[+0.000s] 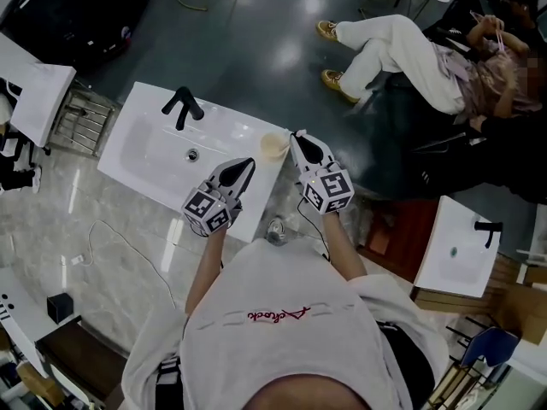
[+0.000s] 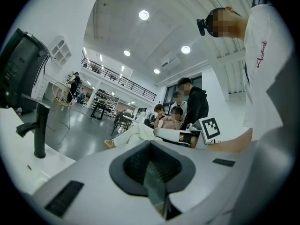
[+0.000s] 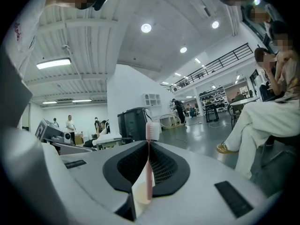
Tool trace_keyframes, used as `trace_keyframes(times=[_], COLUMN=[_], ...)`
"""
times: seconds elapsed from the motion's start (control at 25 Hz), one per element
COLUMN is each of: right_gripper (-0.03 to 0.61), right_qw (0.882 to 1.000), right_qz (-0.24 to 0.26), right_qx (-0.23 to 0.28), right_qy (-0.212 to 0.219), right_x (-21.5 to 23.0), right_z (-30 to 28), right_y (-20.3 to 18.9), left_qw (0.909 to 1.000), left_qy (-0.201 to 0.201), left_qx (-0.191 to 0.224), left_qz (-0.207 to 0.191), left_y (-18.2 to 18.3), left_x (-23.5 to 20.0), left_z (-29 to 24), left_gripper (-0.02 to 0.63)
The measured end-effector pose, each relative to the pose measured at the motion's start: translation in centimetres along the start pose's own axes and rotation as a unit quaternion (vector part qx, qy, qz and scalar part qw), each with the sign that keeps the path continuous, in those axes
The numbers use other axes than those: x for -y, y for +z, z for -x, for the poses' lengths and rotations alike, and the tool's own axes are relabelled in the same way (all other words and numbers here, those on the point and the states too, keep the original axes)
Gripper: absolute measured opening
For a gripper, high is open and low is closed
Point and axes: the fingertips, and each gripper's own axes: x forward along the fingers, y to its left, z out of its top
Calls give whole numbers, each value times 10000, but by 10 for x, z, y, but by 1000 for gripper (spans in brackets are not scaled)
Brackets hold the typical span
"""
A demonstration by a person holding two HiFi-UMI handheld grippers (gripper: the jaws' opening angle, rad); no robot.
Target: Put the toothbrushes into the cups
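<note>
At the far left, well away from both jaws, a black bent faucet (image 1: 182, 105) stands on the rim of the white rectangular sink basin (image 1: 149, 148). The left gripper (image 1: 244, 171) points level over the near right part of this basin. Its jaws are clenched on a thin greenish translucent strip (image 2: 157, 191), which I take for the handle of a toothbrush; its head does not show. Just ahead of these jaws and a little to their right, a small cream round cup (image 1: 273, 146) stands on the right corner of the basin, between the two grippers. The right gripper (image 1: 301, 143) is the nearer one, as the cup stands just beside the left of its jaw tips. Its jaws are closed tight on a slim pink toothbrush with white bristles (image 3: 149, 168). The long axis of this brush stands upright across the jaws, head up and handle end down. I judge that the right hand needs only a short move to the left to bring the handle end above the mouth of the cup, and then to lower it.
</note>
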Motion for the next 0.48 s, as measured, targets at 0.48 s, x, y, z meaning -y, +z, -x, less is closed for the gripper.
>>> trace_keyframes(times=[0.48], right_gripper=[9], right_qw=[9983], right_qz=[-512], right_qx=[-266], right_qy=[73], right_x=[6], right_z=[-18], right_y=[-44], left_qw=[9979], left_qy=[353], left_qx=[-402], left_qz=[357], left_y=[-31], left_x=[-7], left_z=[20], left_gripper=[14])
